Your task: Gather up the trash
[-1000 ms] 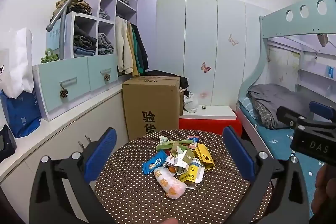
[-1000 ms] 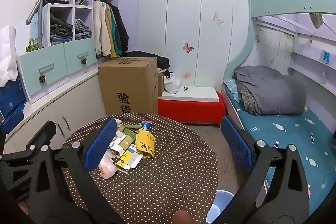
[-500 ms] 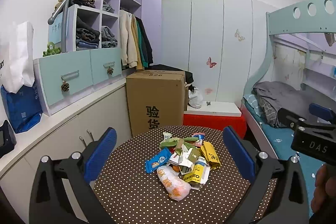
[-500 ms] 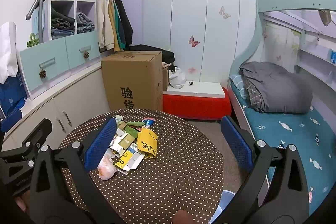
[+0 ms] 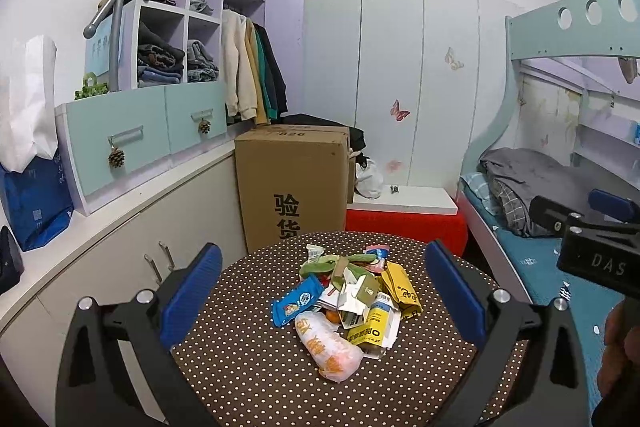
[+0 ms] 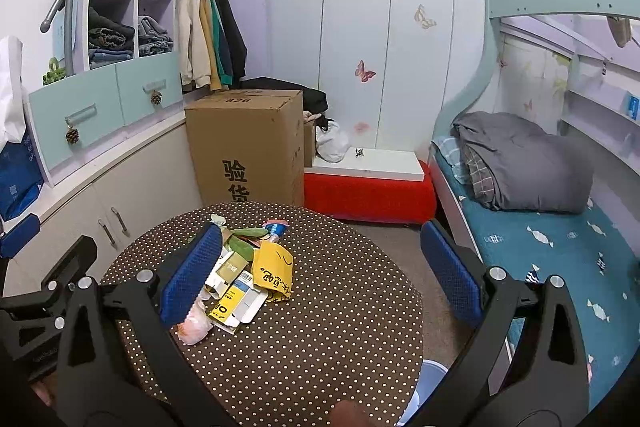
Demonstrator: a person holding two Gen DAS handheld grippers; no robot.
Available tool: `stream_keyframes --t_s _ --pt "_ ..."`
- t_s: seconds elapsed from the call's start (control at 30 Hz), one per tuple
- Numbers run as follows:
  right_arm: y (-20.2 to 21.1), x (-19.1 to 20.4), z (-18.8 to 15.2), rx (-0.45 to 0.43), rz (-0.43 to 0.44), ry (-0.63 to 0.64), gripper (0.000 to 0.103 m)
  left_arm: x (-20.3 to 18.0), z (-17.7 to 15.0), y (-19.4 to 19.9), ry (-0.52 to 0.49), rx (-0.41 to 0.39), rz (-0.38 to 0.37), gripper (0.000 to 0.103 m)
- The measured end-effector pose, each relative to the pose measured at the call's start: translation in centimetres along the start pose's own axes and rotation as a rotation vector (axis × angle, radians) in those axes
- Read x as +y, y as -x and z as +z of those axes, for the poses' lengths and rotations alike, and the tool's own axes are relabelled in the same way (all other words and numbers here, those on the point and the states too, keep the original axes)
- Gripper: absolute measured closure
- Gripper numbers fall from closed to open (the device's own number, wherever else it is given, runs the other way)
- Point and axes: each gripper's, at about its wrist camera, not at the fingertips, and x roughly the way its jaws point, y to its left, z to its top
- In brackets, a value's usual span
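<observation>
A heap of trash [image 5: 346,301] sits in the middle of the round, polka-dotted table [image 5: 248,379] as I hold both tools above its near edge, with nothing yet collected that I can see. My left gripper [image 5: 322,291] hangs with its blue pads spread wide and empty, framing the pile from my side; my right gripper [image 6: 320,267] is likewise splayed and carrying nothing, aimed a little to the right of the heap, so that its left pad overlaps the wrappers in that view. The pile itself looks untouched: a blue snack wrapper [image 5: 297,299] on its left flank, an orange-and-white plastic packet [image 5: 328,349] nearest me, a yellow box [image 5: 374,325] and a yellow pouch [image 6: 274,271] on the right, green scraps at the back. A pale blue rim [image 6: 434,373] peeks from beneath the table's right edge; I judge it may be the bin, though too little shows to be sure. By my reading, the job stands at its very start, every piece left to lift.
</observation>
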Motion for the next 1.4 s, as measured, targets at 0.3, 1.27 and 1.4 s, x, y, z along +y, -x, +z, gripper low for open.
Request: stream_keyframes --t_s 0.3,1.27,1.4 --pt "-0.6 -0.1 -0.2 0.014 -0.01 0.004 0.006 1.0 -0.8 -1.2 0.021 0.03 0.008 0.004" --pt "-15.0 1.7 -10.2 0.459 0.157 -0.087 0.006 3.6 -13.4 -19.2 0.167 0.566 -0.176 0.061" --pt "-17.5 4.8 -10.8 0.505 0.259 -0.071 0.007 4.1 -14.1 -17.6 0.133 0.545 -0.164 0.063"
